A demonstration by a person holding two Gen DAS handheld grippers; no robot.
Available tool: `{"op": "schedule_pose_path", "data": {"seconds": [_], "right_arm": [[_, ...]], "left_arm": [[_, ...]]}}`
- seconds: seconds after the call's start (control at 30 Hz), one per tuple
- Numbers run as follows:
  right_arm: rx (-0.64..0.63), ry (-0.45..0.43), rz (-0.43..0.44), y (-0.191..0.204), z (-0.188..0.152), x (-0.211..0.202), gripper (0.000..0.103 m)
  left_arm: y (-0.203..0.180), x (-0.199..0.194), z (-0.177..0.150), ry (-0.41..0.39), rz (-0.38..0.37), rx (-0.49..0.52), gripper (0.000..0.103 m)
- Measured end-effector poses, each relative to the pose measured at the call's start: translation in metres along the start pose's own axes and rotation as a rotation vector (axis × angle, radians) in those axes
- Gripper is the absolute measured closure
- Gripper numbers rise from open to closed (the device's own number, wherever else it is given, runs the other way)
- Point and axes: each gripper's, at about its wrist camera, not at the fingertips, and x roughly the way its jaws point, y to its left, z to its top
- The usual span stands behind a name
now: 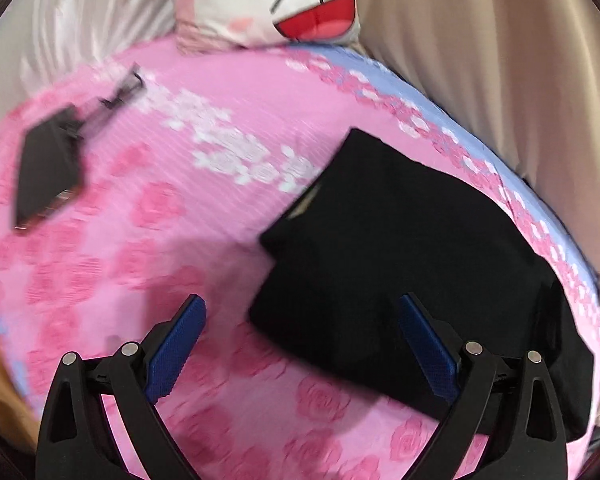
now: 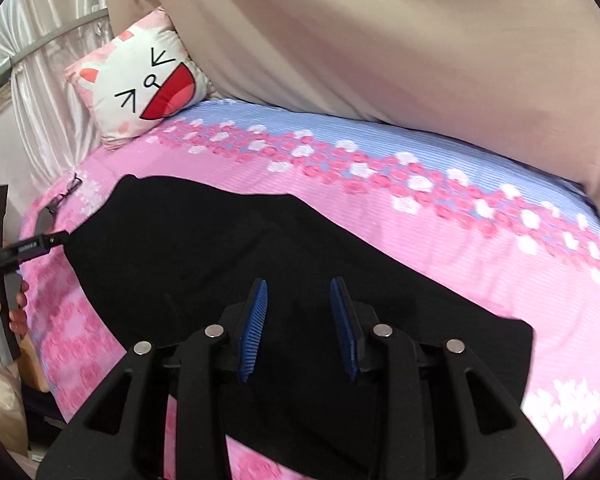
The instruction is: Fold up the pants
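Right tool [image 2: 299, 304], fingers parted, above black pants [image 2: 204, 240] on bedsheet [image 2: 440, 240].

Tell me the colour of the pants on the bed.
Black pants, clearest in the right wrist view.

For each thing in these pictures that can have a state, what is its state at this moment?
Pants: black, lying on the bed, partly folded, not gripped.
Left gripper: open, holding nothing.
Right gripper: open, above the pants.
Pillow: propped at the head of the bed.
Glasses: lying on the bedsheet, blurred.
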Motion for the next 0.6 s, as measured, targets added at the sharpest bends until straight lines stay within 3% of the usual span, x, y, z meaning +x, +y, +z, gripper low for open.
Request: {"op": "schedule_pose_path", "data": {"seconds": [0.2, 0.27, 0.33, 0.37, 0.4, 0.47, 0.6], "right_arm": [[0.005, 0.007, -0.045, -0.007, -0.012, -0.015, 0.071], [0.019, 0.005, -0.063, -0.012, -0.014, -0.017, 0.070], [0.029, -0.001, -0.083, -0.017, -0.015, -0.018, 0.060], [0.033, -0.005, -0.093, -0.020, -0.016, -0.019, 0.051], [0.038, -0.006, -0.099, -0.023, -0.017, -0.019, 0.049], [0.057, -0.006, -0.118, -0.032, -0.019, -0.021, 0.049], [0.093, -0.009, -0.151, -0.051, -0.024, -0.026, 0.047]], "left_arm": [[-0.018, 0.023, 0.014, -0.067, 0.068, 0.020, 0.012], [-0.026, 0.029, 0.020, -0.072, 0.068, 0.035, 0.026], [-0.033, 0.028, 0.028, -0.096, 0.096, 0.048, 0.065], [-0.034, 0.024, 0.030, -0.105, 0.084, 0.048, 0.080], [-0.036, 0.019, 0.034, -0.105, 0.049, 0.045, 0.090], [-0.048, 0.001, 0.040, -0.133, -0.020, 0.054, 0.091], [-0.103, -0.048, 0.036, -0.215, -0.148, 0.169, 0.092]]}}
